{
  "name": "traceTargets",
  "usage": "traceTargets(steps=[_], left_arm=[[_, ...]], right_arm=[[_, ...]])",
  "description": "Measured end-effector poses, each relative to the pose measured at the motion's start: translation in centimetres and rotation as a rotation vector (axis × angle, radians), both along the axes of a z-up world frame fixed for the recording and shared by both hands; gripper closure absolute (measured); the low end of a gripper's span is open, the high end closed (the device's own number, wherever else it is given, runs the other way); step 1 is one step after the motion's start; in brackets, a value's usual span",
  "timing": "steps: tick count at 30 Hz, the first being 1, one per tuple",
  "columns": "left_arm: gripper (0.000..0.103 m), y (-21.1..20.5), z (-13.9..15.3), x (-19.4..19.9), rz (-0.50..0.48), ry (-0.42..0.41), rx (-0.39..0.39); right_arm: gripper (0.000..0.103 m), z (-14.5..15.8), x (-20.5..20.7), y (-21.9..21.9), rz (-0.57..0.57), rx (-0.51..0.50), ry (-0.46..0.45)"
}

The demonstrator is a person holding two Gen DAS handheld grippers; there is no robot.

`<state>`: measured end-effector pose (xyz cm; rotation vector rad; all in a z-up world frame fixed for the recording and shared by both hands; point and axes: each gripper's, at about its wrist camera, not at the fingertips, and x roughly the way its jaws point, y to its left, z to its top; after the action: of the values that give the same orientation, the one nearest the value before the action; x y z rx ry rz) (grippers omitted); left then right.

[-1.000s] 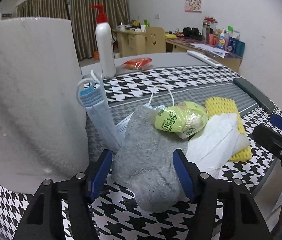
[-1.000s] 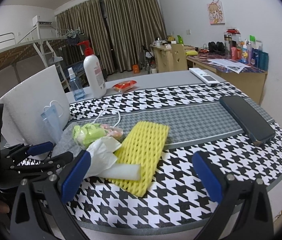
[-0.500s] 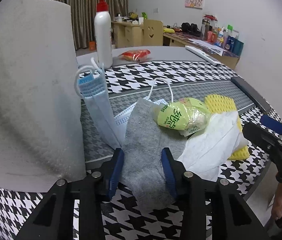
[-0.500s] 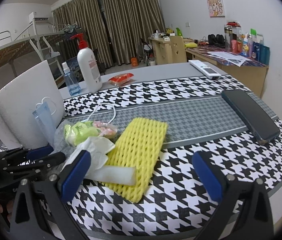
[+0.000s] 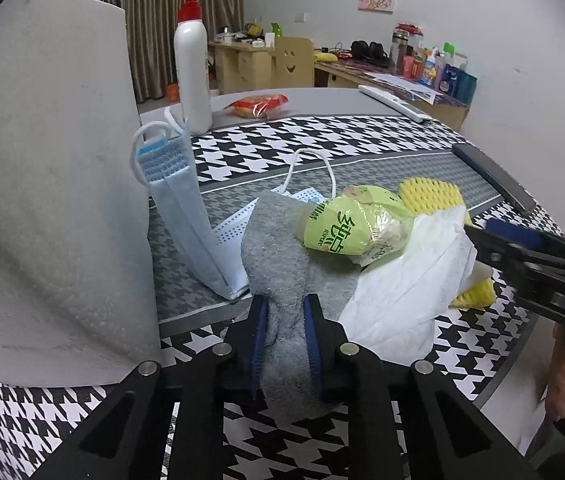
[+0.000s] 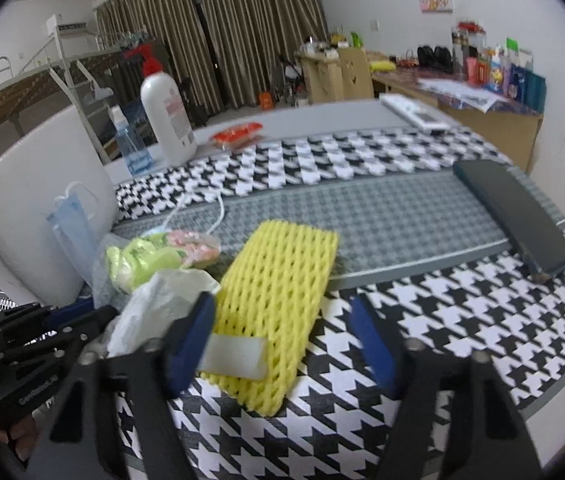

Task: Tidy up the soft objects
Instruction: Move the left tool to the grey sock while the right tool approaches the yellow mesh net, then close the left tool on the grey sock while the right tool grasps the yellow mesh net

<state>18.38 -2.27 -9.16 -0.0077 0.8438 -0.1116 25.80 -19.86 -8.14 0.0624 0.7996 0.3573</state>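
Left gripper (image 5: 285,322): jaws have just been closing. A second ago they stood wide on either side of the grey sock (image 5: 282,272); now the blue pads pinch its near end, and the knit bunches into a ridge between them. The hand itself has not shifted.

Right gripper (image 6: 282,336): jaws have just been closing from fully wide to partly open. They straddle the near end of the yellow foam net (image 6: 282,280). Blurred; I cannot tell whether the left pad touches the white foam strip (image 6: 236,356) lying just beside it, and the right pad stands clear of the net. The gripper sits lower and closer to the net than before.

Materials:
- Sock: soft, fuzzy grey knit, lying on the houndstooth-covered worktop (image 5: 362,136), its far end under a crinkly green plastic packet (image 5: 346,230).
- Net: yellow foam mesh sleeve with diamond-shaped holes, flat, rectangular.
- White tissue (image 5: 402,284): thin, creased, draped between sock and net.
- Blue face mask (image 5: 186,208): pleated, standing on edge against a tall roll of dimpled white paper (image 5: 50,200).
- Black flat case (image 6: 514,216): rigid, well apart from the soft pile.
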Motion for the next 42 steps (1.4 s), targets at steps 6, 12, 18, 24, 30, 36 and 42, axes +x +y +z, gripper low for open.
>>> traceTargets(steps=[6, 12, 18, 24, 30, 36, 42], left_arm=[[0.087, 0.1, 0.1, 0.0, -0.017, 0.001, -0.017], [0.088, 0.0, 0.0, 0.0, -0.028, 0.000, -0.017], [0.089, 0.1, 0.5, -0.3, -0.023, -0.014, -0.025], [0.089, 0.3, 1.2, -1.0, -0.021, -0.044, -0.032], [0.089, 0.5, 2.4, -1.9, -0.022, -0.095, -0.027], [0.092, 0.6, 3.5, -2.5, -0.030, -0.135, -0.032], [0.096, 0.7, 4.1, -2.7, -0.032, -0.161, -0.025]], right_arm=[[0.052, -0.7, 0.7, 0.2, 0.004, 0.006, 0.048], [0.079, -0.6, 1.1, 0.3, 0.014, 0.011, 0.066], [0.092, 0.2, 0.7, -0.2, 0.001, 0.020, 0.037], [0.092, 1.5, -0.3, -0.4, 0.000, 0.020, -0.012], [0.092, 2.8, -1.0, -0.6, -0.017, 0.017, -0.054], [0.092, 4.6, -2.1, -0.7, -0.021, 0.030, -0.109], [0.092, 6.0, -2.6, -0.6, -0.021, 0.034, -0.147]])
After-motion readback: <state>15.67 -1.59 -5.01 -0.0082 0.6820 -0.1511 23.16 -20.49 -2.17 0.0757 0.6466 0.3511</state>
